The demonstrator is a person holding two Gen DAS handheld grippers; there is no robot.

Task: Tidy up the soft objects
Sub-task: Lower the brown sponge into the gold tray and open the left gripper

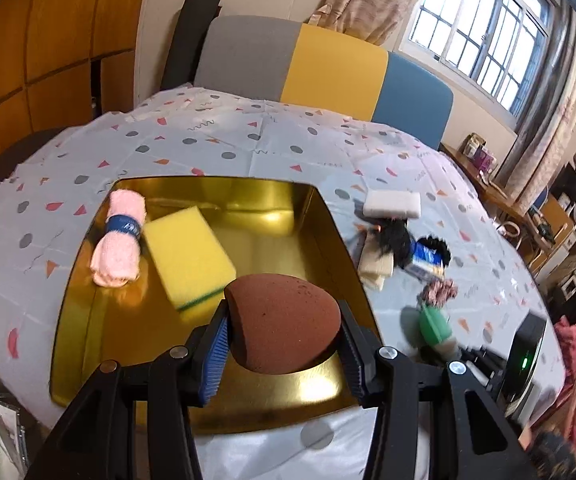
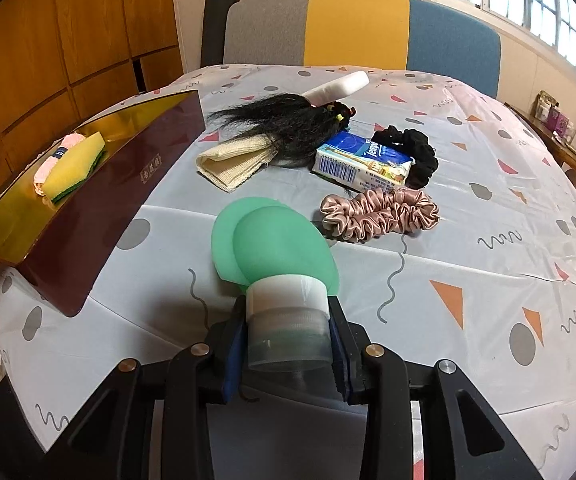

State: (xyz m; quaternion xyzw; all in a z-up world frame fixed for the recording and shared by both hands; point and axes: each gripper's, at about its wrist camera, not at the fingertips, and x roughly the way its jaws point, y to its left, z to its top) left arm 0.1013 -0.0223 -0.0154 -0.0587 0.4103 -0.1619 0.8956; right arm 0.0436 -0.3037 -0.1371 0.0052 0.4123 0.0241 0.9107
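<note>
Left tool [image 1: 283, 340] clamped brown sponge [image 1: 283, 320] above gold tray [image 1: 320, 216]; right tool [image 2: 288, 344] gripped green bottle [image 2: 283, 264] by its cap over table [image 2: 488, 240]. Risk: springy sponge bouncing out past yellow sponge [image 1: 187, 256] if dropped high.

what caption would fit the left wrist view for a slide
Left gripper holds a brown egg-shaped sponge over a gold tray containing a yellow sponge and rolled pink towel.
</note>
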